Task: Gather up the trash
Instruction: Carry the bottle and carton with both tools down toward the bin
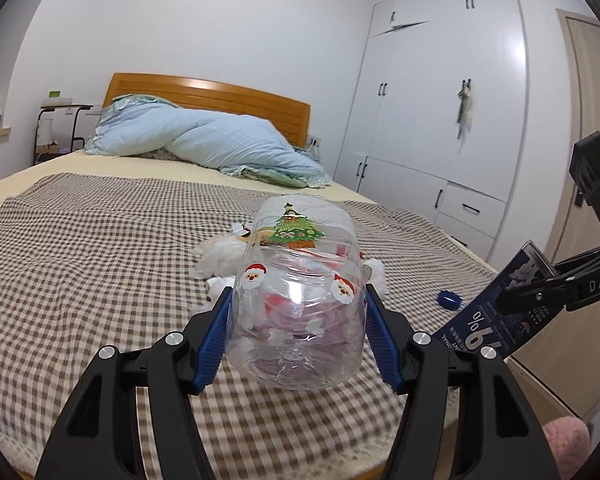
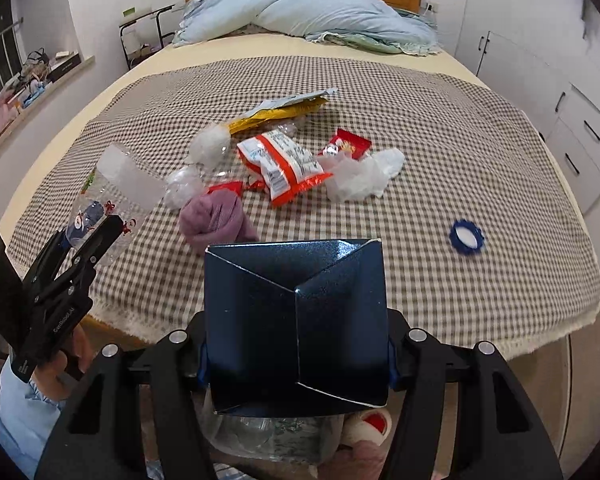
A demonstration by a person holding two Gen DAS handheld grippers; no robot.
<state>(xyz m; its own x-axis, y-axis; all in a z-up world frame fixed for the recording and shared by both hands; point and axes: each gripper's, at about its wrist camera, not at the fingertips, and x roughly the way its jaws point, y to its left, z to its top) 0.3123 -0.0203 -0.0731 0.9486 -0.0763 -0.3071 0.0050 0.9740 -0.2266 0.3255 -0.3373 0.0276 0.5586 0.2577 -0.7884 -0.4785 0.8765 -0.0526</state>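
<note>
While clamped, jar (image 1: 300,304) mouth-away, lengthwise.

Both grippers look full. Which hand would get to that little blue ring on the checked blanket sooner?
Probably the right gripper: the blue ring lies on its side. It must first drop its dark blue carton. The left gripper clamps the clear jar, farther off.

One clear jar (image 1: 300,312), one dark box (image 2: 296,320), one blue lid (image 2: 467,237), two tissues (image 2: 360,176).
</note>
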